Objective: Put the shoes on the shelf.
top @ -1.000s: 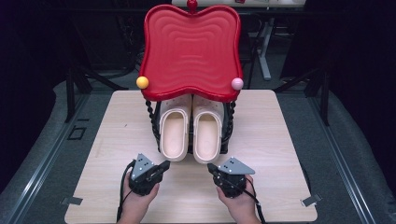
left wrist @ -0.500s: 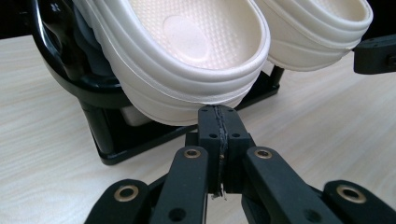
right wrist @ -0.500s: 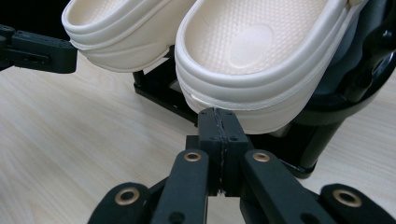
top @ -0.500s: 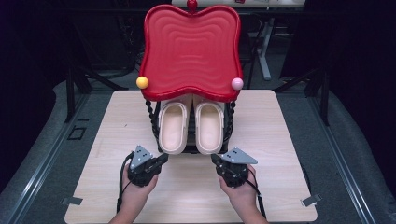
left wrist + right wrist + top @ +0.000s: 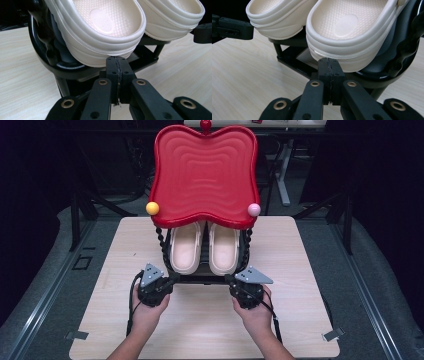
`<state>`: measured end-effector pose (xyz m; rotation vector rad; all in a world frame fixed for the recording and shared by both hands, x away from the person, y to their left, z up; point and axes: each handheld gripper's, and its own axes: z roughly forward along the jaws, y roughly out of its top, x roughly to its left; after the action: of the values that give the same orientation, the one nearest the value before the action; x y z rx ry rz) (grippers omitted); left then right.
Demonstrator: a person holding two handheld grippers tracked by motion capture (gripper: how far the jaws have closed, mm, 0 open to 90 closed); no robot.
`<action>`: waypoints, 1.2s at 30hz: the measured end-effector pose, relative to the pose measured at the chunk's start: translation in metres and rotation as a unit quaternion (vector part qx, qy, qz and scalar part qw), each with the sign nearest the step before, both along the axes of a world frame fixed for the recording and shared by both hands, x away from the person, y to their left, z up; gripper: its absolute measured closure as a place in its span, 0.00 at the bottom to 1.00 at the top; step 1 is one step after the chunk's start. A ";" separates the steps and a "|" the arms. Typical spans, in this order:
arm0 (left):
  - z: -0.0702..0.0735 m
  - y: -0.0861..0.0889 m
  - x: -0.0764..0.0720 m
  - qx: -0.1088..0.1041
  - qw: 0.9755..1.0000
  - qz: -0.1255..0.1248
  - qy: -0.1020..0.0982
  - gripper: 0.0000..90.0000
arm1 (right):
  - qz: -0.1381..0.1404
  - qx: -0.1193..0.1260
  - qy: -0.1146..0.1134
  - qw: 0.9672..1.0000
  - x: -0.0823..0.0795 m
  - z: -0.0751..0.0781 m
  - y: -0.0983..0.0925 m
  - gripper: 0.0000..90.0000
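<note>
Bare table [image 5: 125, 250] flanks the black rack [image 5: 210, 279]; red tray [image 5: 205, 170] roofs the slippers [image 5: 204, 251]

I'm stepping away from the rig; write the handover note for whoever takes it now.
Left gripper: shut, empty, tips at the heel of the left cream clog.
Right gripper: shut, empty, at the heel of the right cream clog.
Both clogs sit side by side on the lower shelf of the black rack on the table, under the red tray.
Done: both grippers are at the clogs.
Left: open the jaws and grip; nothing is held yet.
</note>
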<state>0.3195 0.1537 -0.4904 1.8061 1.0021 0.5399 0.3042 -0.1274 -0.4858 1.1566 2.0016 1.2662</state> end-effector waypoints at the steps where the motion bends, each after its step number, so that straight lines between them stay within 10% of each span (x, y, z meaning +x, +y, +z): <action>1: 0.001 -0.001 0.002 -0.002 1.000 0.001 0.000 0.99 | 0.000 0.001 -0.001 1.000 0.002 0.001 0.000 1.00; 36: -0.004 -0.021 0.028 0.010 1.000 0.003 0.018 0.98 | -0.006 0.001 0.019 1.000 0.032 -0.006 0.017 0.97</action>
<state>0.3479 0.1329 -0.4944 1.8371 1.0310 0.5239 0.3360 -0.1106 -0.4918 1.2009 2.0183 1.2484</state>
